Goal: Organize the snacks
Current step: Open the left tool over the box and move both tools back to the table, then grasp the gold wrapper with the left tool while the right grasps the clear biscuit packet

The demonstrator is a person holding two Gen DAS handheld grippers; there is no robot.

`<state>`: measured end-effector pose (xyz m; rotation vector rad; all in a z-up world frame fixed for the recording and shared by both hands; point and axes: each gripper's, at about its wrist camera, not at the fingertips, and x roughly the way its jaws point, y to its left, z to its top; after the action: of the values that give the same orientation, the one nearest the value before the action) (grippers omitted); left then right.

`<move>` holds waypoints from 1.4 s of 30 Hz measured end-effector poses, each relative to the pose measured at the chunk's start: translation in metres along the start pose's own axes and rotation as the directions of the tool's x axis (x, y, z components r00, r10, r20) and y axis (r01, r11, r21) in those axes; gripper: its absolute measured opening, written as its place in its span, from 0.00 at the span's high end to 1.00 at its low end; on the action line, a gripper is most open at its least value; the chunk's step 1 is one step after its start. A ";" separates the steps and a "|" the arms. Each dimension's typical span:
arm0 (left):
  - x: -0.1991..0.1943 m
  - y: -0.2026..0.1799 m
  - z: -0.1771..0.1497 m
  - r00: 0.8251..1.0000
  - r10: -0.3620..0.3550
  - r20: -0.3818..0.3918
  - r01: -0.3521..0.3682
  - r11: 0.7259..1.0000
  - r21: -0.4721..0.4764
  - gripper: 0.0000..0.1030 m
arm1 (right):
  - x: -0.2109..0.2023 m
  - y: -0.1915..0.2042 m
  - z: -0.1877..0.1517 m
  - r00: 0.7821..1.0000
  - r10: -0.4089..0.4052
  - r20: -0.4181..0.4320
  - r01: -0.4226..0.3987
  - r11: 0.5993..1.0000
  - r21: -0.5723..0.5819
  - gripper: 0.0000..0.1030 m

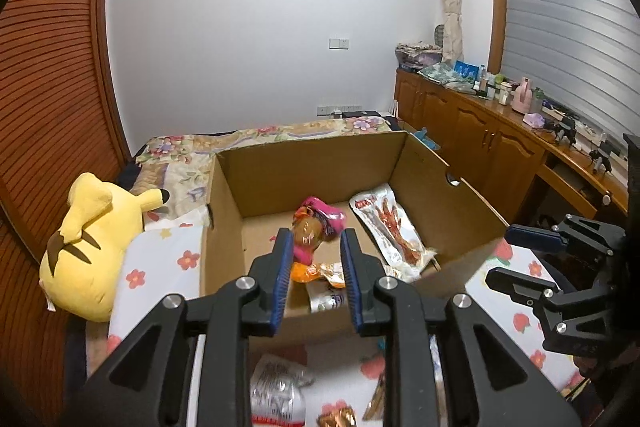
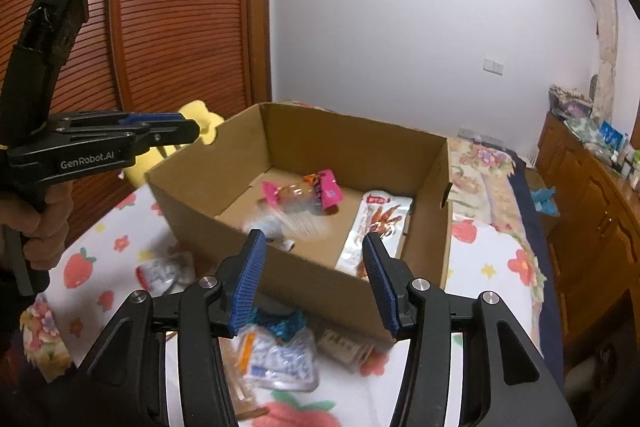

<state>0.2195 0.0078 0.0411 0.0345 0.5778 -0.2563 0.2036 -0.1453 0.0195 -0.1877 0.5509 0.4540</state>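
Box sits open on the bedspread, four packets already inside: pink-ended packet, long white packet against the right wall, orange packet and a small white one by the near wall. More packets lie loose on the bedspread in front of the box, e.g. clear packet and red-capped packet.

Left gripper hovers over the near wall, jaws a narrow gap apart, nothing between them. Right gripper stands moderately open, also empty, just short of the box.

Risks, as judged:
- Loose packets sit below and behind both grippers, low in both views; reaching for them half-blind may pinch bedspread instead
- The small white packet looks blurred in the right view, possibly not settled; it could slide under others
- The grippers are close together; crossing paths over the near wall could clash or knock the box
- Slick film may slip from a shallow pinch
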 end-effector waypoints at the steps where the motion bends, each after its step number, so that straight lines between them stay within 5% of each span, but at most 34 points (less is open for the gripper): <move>1: -0.004 0.000 -0.004 1.000 -0.002 0.001 0.002 1.000 0.000 0.76 | -0.003 0.004 -0.002 1.000 0.002 0.000 -0.002 1.000 -0.001 0.50; 12: -0.030 0.000 -0.063 0.998 -0.020 -0.061 0.020 1.000 0.004 0.72 | -0.022 0.038 -0.035 1.000 0.017 -0.016 -0.017 1.000 0.017 0.49; 26: -0.011 -0.008 -0.139 0.977 -0.041 -0.208 0.040 0.999 -0.009 0.71 | -0.012 0.069 -0.073 0.995 0.051 -0.088 -0.050 0.999 0.012 0.44; 42: 0.002 -0.003 -0.163 0.964 -0.067 -0.258 0.060 0.998 -0.032 0.68 | 0.047 0.069 -0.105 0.969 0.070 -0.239 -0.068 0.998 0.016 0.43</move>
<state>0.1330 0.0212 -0.0960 0.0263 0.8438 -0.3095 0.1587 -0.0977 -0.0981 -0.2175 0.7978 0.5000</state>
